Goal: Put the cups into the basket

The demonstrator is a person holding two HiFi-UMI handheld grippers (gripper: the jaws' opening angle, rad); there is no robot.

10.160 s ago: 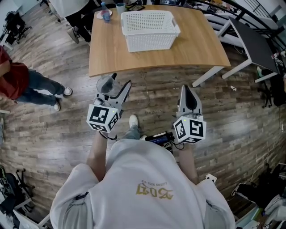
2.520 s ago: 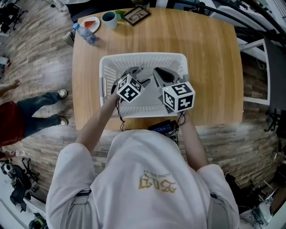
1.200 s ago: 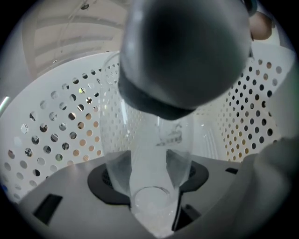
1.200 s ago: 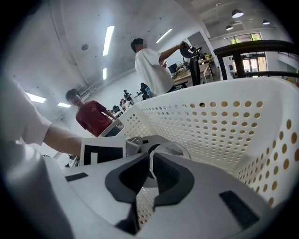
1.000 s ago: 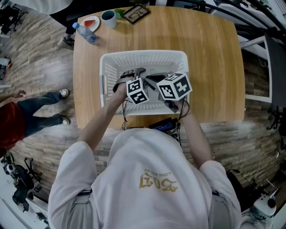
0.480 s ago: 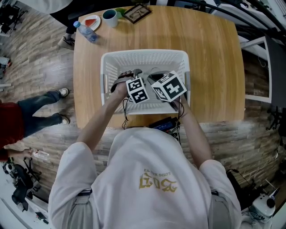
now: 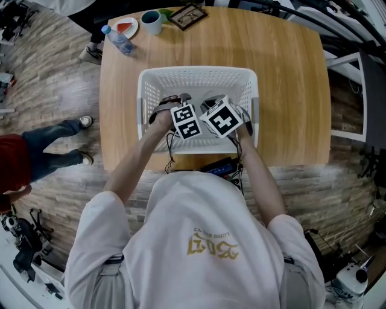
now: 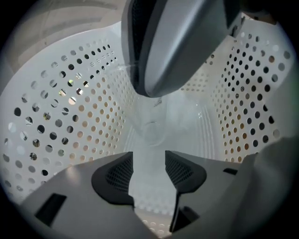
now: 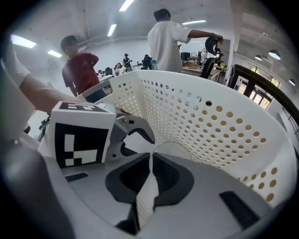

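Note:
A white perforated basket (image 7: 199,71) stands on the wooden table (image 7: 289,90), and both grippers reach down into it side by side. In the left gripper view a clear plastic cup (image 8: 152,126) lies against the basket wall (image 8: 60,116), just ahead of my left gripper (image 8: 149,161). The left jaws stand apart and are closing; the pads do not press on the cup. My right gripper (image 9: 150,161) is shut on the thin clear wall of the cup (image 9: 168,147). Its body looms over the cup in the left gripper view. The head view hides the cup under the marker cubes.
At the table's far left corner stand a blue mug (image 7: 151,21), a water bottle (image 7: 117,39), a small plate (image 7: 126,27) and a picture frame (image 7: 188,13). A person in red (image 7: 24,163) stands on the floor at left. More people (image 9: 170,42) are beyond the basket.
The right gripper has shifted left and now sits close against the left one inside the basket. The left gripper has hardly moved. The person on the floor has stepped nearer.

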